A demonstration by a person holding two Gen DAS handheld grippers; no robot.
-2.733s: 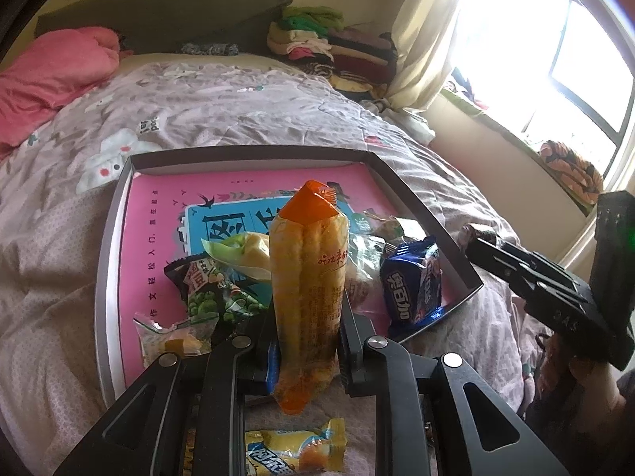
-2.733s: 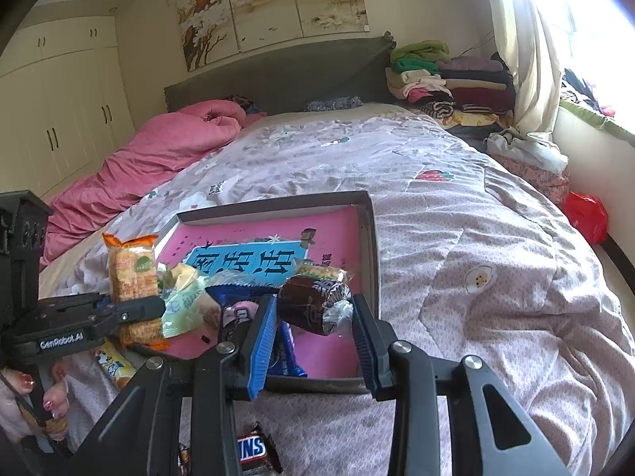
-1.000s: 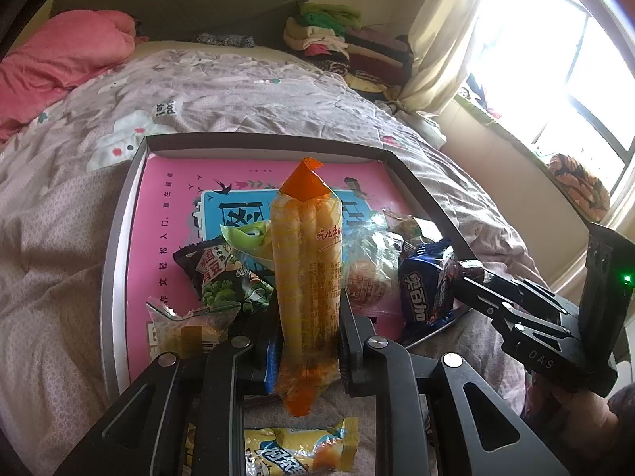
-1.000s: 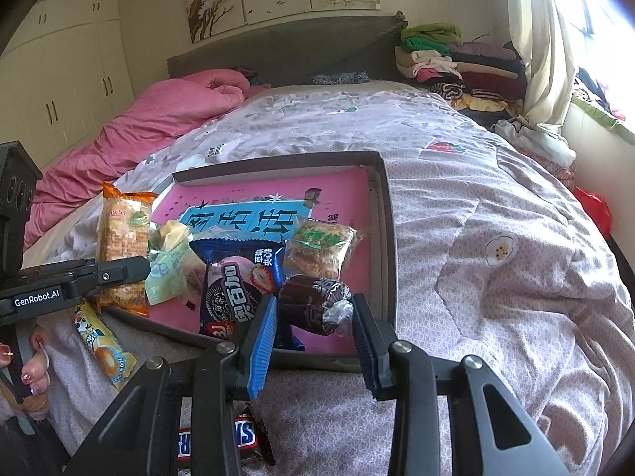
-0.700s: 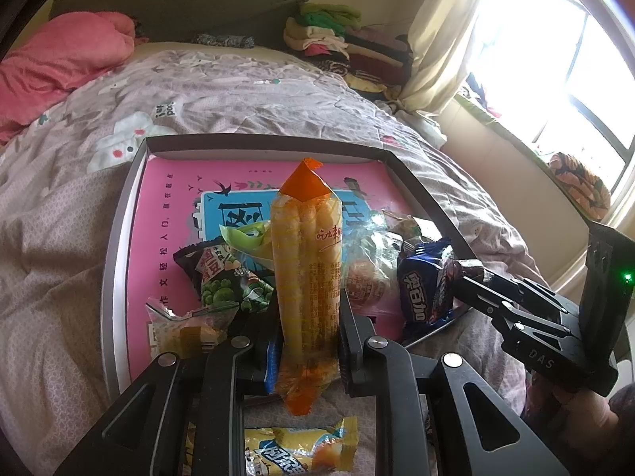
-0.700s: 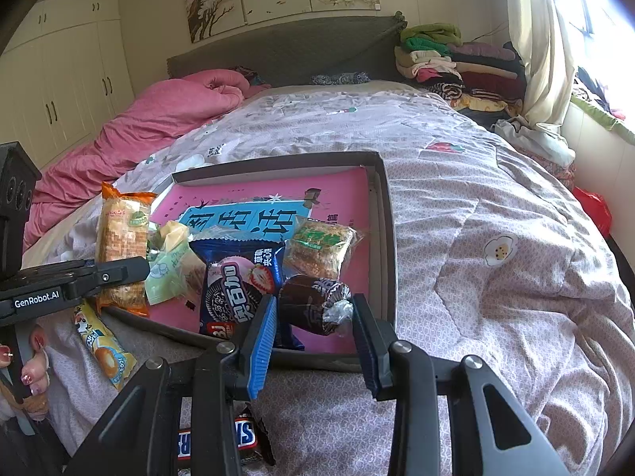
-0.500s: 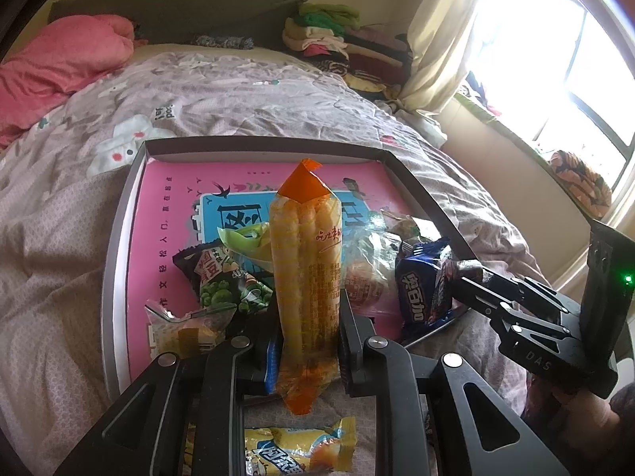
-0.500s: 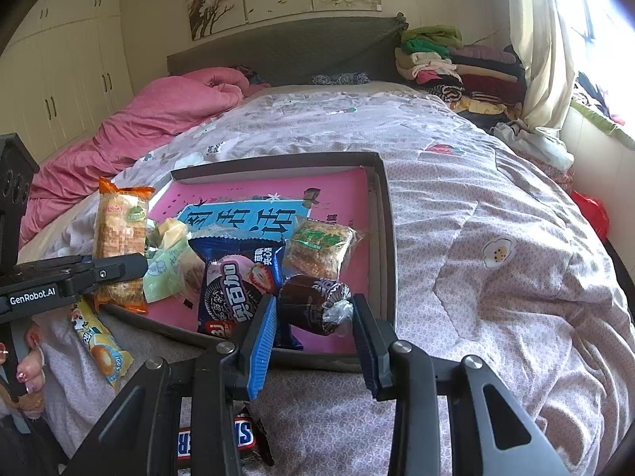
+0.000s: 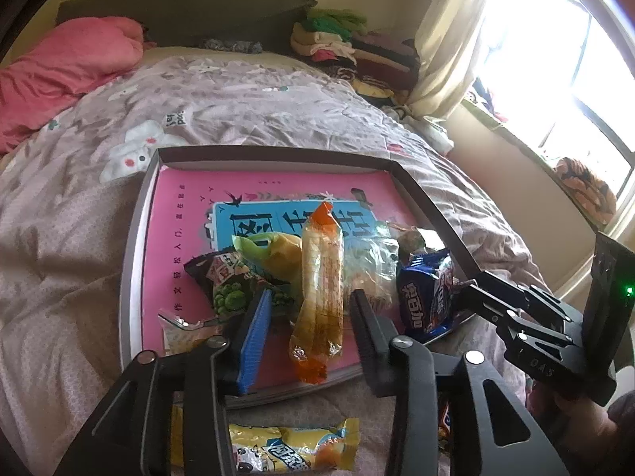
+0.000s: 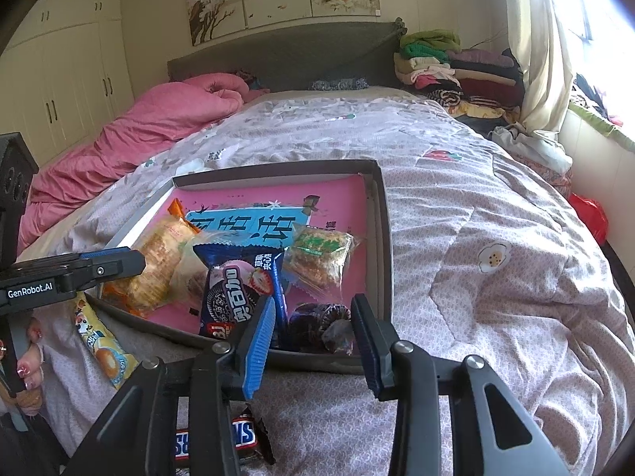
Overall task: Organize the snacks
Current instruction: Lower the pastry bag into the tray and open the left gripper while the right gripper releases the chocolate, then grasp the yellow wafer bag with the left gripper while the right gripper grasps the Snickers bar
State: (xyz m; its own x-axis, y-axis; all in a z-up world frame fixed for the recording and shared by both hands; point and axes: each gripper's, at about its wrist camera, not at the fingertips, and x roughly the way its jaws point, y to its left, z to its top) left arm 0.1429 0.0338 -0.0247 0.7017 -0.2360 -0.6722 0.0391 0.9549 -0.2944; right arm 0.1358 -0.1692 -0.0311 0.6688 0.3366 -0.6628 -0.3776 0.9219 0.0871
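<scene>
The left tool stands with its jaws apart; they have just been opening, and the long orange-ended biscuit pack lies between them without either pad pressing on it. The pack rests in the grey tray, leaning over the green-pea packet and a yellow-green pack, its lower end right at the tray's near rim. The right tool also has its jaws apart, one on each side of the dark wrapped cake, which sits in the tray's near right corner; the pads seem clear of the wrapper, though the gap is narrow.

The likeliest trouble is the biscuit pack. It lies propped on other packets, not flat, so it could slide or roll over the near rim onto the bed, where the yellow cake pack and a Snickers bar lie outside the tray. If the left tool is drawn back carelessly, a pad could catch the crinkled wrapper and drag it out.

The tray rests on a soft quilt, so any push on its rim could tip it and shift the pile. The right tool, if withdrawn askew, might snag the cake's twisted wrapper end. The blue Oreo pack leans close by and could be nudged.
</scene>
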